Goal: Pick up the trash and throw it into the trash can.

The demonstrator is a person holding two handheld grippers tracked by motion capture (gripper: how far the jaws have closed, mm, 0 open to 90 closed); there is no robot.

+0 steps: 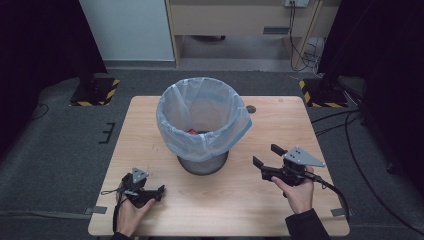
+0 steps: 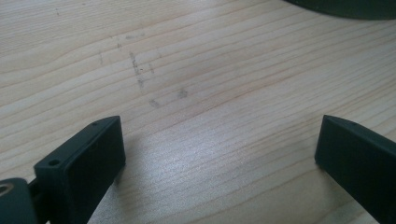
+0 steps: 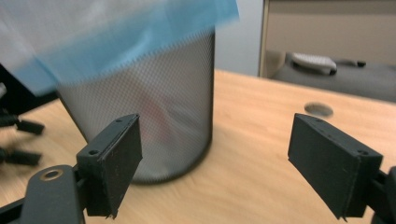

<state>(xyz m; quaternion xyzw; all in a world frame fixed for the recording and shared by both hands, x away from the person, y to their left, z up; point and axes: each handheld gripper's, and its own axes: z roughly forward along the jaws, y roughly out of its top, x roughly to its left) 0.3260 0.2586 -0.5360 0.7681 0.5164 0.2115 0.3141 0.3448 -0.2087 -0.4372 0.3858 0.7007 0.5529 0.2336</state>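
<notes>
A black mesh waste bin [image 1: 204,161] lined with a pale blue bag [image 1: 202,117] stands in the middle of the wooden table [image 1: 150,125]. Something red [image 1: 192,131] lies inside it. My left gripper [image 1: 159,191] rests low at the front left, held by a hand, its jaws wide apart over bare wood [image 2: 219,149]. My right gripper [image 1: 268,155] hovers at the right of the bin, open, with the mesh wall [image 3: 154,116] just beyond its left jaw and nothing between the jaws.
A round cable hole [image 1: 250,109] sits in the table behind the bin to the right. Dark stands with yellow-black striped bases [image 1: 95,92] flank the table's far corners. Cables [image 1: 345,130] trail on the floor at the right.
</notes>
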